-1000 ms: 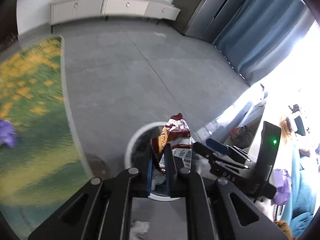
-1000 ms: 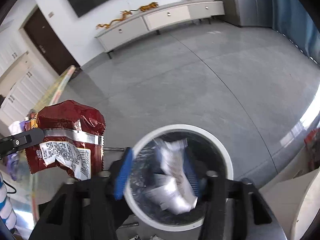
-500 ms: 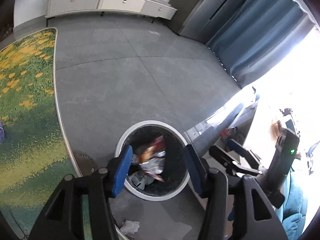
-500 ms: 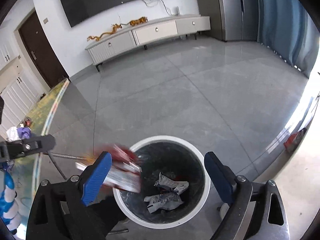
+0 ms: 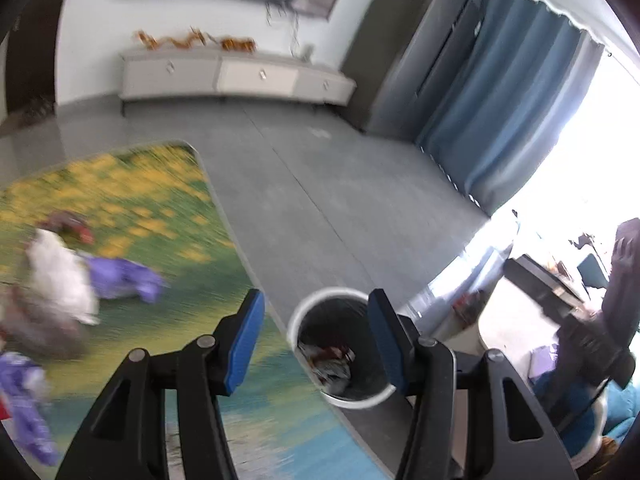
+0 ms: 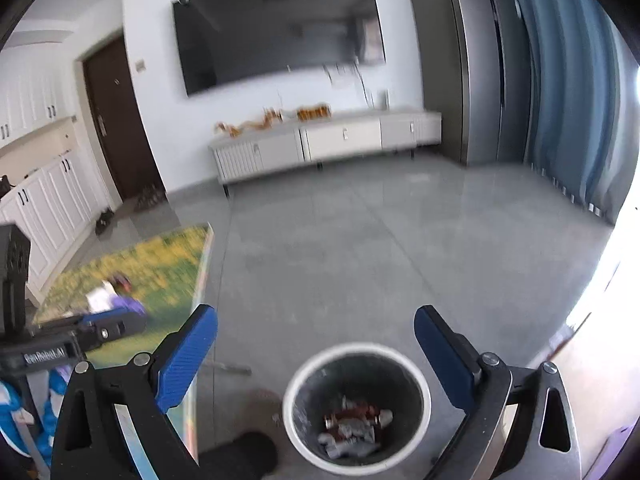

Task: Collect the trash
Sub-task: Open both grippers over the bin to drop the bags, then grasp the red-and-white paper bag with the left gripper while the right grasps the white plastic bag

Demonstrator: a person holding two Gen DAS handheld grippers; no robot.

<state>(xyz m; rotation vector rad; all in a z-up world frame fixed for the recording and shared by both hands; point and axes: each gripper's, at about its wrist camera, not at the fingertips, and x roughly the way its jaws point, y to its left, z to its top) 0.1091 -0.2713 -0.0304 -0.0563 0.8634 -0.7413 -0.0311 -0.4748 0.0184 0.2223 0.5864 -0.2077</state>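
A white-rimmed round trash bin (image 5: 304,312) stands on the grey floor by the rug's edge, with red and silver wrappers (image 5: 330,356) inside; it also shows in the right wrist view (image 6: 426,390), wrappers (image 6: 352,426) at its bottom. My left gripper (image 5: 316,340) is open and empty, raised above the bin and rug. My right gripper (image 6: 316,356) is open and empty above the bin. On the green and yellow rug (image 5: 132,208) lie blurred pieces of trash: a white one (image 5: 60,276), a purple one (image 5: 124,278), a red-brown one (image 5: 66,226).
A white TV cabinet (image 6: 328,140) stands at the far wall under a black screen (image 6: 280,32). Blue curtains (image 5: 500,120) hang at right. More purple litter (image 5: 28,408) lies at the rug's near left. The left gripper's body (image 6: 60,340) shows at left in the right view.
The left gripper let go of the red snack bag, which fell into the bin. Both grippers have lifted and tilted up from the bin; the left view swung toward the rug.
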